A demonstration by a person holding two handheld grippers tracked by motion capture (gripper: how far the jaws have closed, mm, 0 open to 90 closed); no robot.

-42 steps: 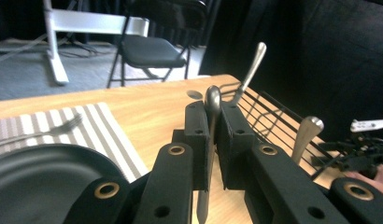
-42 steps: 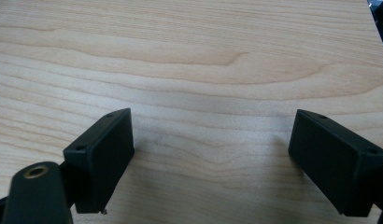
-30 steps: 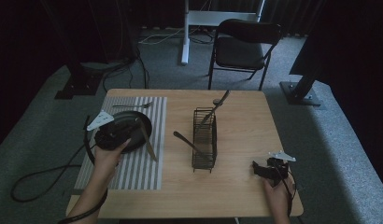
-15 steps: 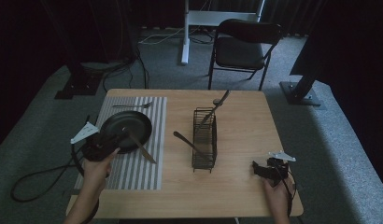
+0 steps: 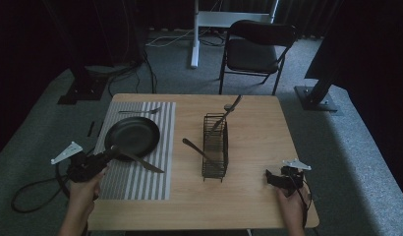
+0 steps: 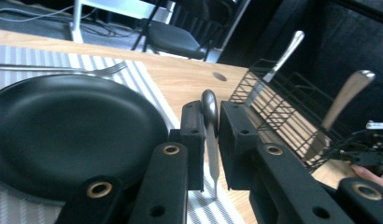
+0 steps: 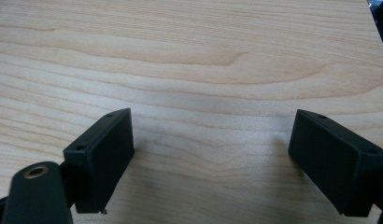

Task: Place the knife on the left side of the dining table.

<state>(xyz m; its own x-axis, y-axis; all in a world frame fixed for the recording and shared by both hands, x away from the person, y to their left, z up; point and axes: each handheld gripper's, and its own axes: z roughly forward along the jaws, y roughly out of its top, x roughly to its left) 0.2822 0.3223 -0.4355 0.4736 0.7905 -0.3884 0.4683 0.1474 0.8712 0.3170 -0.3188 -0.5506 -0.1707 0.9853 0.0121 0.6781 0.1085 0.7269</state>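
The left tongs (image 5: 110,153) sit at the near-left edge of the pale wooden worktop (image 5: 253,206), closed on the rounded handle end of a steel table knife (image 5: 140,161). From above, the knife runs away from the tongs across the grey-and-white striped placemat (image 5: 140,184), its blade end resting on the mat just beside the round black plate (image 5: 132,136). The left gripper view adds what the high view cannot: the knife handle (image 6: 209,112) stands between the two pads (image 6: 193,123), and the jaws have just been easing apart slightly, the handle remaining between them. The pads stand tight beside it. The blade drops out of sight behind the jaws.

Beyond the left tongs, that view shows a steel fork (image 6: 59,68) lying on the mat past the plate, and the black wire cutlery basket (image 6: 278,105) with two steel handles leaning in it; which utensils they are cannot be told.

The right tongs (image 5: 271,177) rest at the near-right corner of the worktop, well apart from the basket. The right gripper view shows their jaws spread wide over bare wood grain, with nothing between them (image 7: 210,163).
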